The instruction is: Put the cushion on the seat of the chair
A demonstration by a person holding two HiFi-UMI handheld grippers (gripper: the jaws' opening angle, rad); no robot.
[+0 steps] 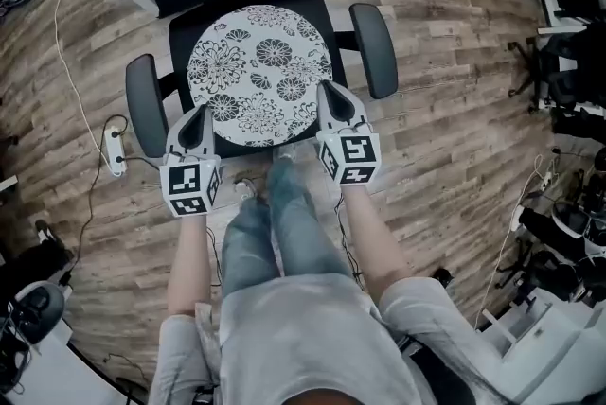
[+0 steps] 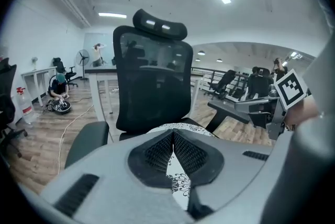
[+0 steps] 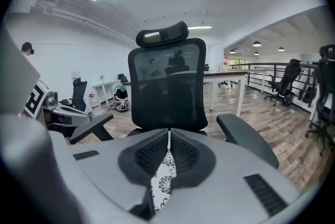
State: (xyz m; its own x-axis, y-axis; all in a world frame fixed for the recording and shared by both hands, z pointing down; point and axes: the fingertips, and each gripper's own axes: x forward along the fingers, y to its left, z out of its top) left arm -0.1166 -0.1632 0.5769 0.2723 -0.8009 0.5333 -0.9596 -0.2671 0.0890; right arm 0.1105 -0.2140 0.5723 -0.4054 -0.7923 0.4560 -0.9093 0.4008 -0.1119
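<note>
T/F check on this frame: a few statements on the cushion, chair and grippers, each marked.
1. The left gripper and the right gripper are both shut on the cushion. True.
2. The cushion is square and plain. False: it is round, white with a black flower print.
3. The chair has a headrest. True.
4. The cushion lies on the floor beside the chair. False: it is over the seat, between the two armrests.
5. The grippers hold the cushion by its far edge. False: they hold it by its near edge, one towards each side.
</note>
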